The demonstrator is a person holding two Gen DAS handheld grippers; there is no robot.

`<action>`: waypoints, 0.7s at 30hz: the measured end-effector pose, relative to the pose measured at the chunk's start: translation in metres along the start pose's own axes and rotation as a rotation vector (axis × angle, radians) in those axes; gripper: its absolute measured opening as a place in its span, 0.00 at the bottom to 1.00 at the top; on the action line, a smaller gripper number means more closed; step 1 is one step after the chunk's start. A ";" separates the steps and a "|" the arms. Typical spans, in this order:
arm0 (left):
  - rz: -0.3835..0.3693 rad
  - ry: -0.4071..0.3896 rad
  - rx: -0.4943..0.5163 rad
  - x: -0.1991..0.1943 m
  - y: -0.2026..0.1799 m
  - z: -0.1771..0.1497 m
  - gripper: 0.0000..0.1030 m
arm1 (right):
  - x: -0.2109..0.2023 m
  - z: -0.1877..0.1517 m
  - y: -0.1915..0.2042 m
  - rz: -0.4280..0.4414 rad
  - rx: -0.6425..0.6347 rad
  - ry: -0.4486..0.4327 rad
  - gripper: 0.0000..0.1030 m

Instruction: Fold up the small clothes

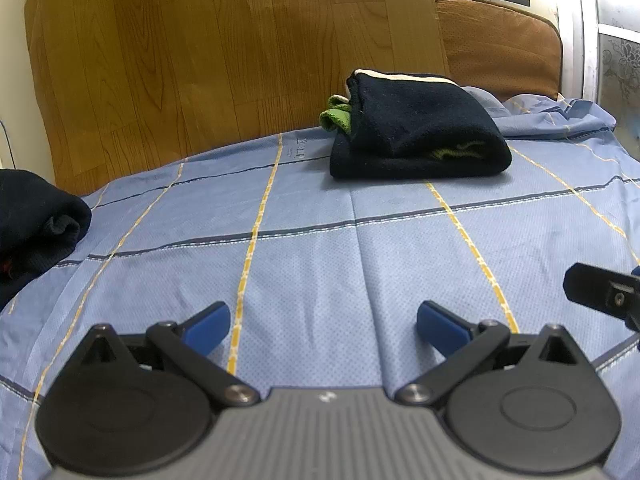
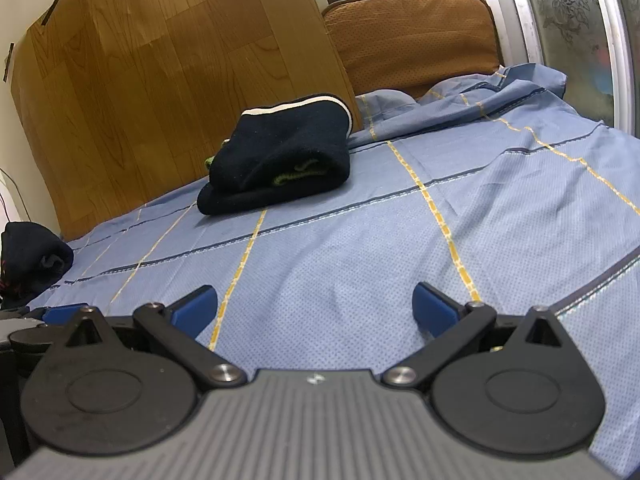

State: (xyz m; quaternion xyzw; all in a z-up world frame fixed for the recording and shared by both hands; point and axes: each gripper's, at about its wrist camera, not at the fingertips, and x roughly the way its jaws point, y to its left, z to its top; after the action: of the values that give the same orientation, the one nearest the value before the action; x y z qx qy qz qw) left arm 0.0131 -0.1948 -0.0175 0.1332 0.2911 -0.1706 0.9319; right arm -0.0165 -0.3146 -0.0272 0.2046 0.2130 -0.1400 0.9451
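Right now my left claw (image 1: 323,326) sits at the bottom centre of the left wrist frame, its blue-tipped fingers (image 1: 208,326) spread wide with nothing between them, low over the light blue bedsheet crossed by yellow and dark stripes (image 1: 360,256). My right claw (image 2: 314,308) is just as wide and just as empty at the bottom of its own frame, over the same sheet.

Above centre in the left view lies the folded dark navy garment with a white edge and green trim (image 1: 416,132), well apart from both claws. A second dark navy garment, bunched up (image 1: 36,220), lies at the left edge of the frame. Behind the bed stands a brown wood-grain panel (image 1: 224,60), with an orange-brown padded cushion (image 1: 496,44) upright at the upper right.
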 end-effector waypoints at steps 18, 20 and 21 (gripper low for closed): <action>-0.013 0.013 -0.022 0.002 0.003 -0.001 1.00 | 0.000 0.000 -0.001 0.005 0.003 -0.001 1.00; -0.014 0.014 -0.024 0.002 0.003 -0.001 1.00 | 0.000 0.000 -0.001 0.005 0.003 -0.002 1.00; -0.014 0.015 -0.027 0.002 0.003 -0.001 1.00 | 0.000 0.000 0.000 0.004 0.002 -0.001 1.00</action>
State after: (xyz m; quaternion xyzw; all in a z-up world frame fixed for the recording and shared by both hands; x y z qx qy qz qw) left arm 0.0149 -0.1926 -0.0193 0.1200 0.3012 -0.1723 0.9302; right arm -0.0167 -0.3152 -0.0272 0.2061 0.2118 -0.1383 0.9453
